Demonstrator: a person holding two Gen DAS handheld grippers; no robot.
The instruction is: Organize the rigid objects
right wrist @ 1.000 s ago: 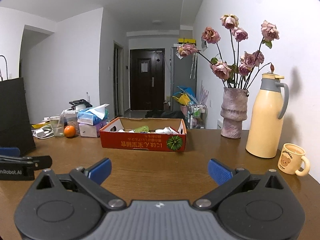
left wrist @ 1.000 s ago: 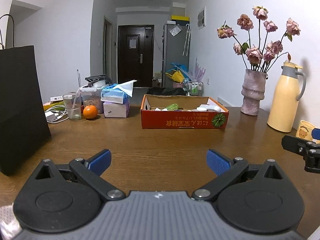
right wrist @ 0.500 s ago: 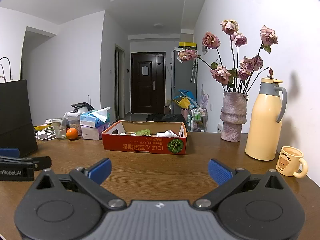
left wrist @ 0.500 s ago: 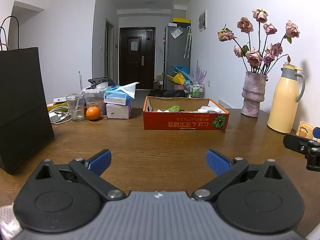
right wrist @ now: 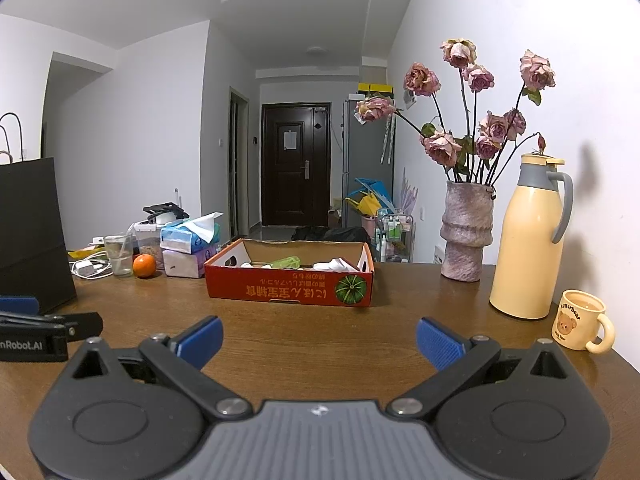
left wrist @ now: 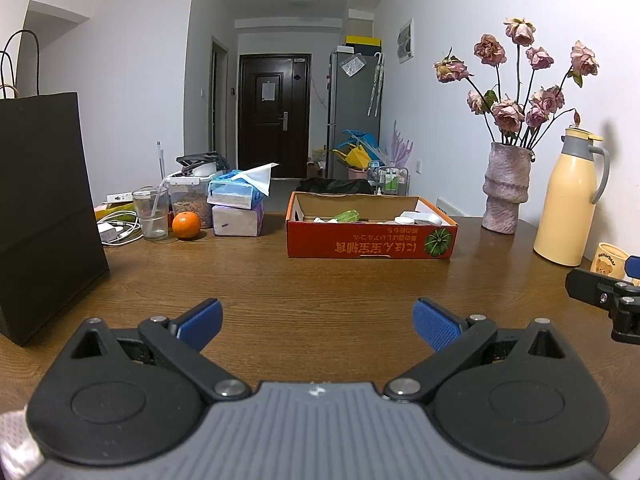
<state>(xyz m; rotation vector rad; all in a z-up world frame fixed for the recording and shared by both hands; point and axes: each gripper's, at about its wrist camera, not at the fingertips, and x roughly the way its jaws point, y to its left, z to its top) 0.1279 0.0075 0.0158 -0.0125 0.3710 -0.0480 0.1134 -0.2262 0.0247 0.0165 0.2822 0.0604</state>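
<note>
Above bare wooden surface [left wrist: 320, 280], near edge: left gripper [left wrist: 316, 322], jaws spread wide, nothing between blue pads [left wrist: 200, 322]. Right gripper [right wrist: 318, 340] alongside, also over bare wood, jaws spread, pinching nothing. Each gripper visible at edge of the other's view: right one at far right of left view [left wrist: 604, 296], left one at far left of right view [right wrist: 40, 332].

Far centre of surface: red cardboard box [left wrist: 370, 238], open top, pumpkin print on near wall. Inside: green bottle [left wrist: 346, 215] lying down, several white items [left wrist: 420, 218], kinds not distinguishable. Box well apart from both grippers.

Left of box: stacked tissue packs [left wrist: 236, 208], blue on top of pale purple, tissue sticking up. Just beside, further left: orange [left wrist: 186, 225], clear glass with straw [left wrist: 151, 218], white charger and cable [left wrist: 116, 232], plastic container [left wrist: 188, 196] behind the orange. Near left: tall black paper bag [left wrist: 44, 208], upright.

Right of box: mottled vase with dried pink roses [right wrist: 466, 232], then cream thermos jug with grey lid [right wrist: 528, 240], upright. Near the jug, toward right edge: small cream mug with bear print [right wrist: 580, 320], handle pointing right.

Beyond the surface: hallway, dark door [left wrist: 274, 114], grey fridge [left wrist: 354, 112].
</note>
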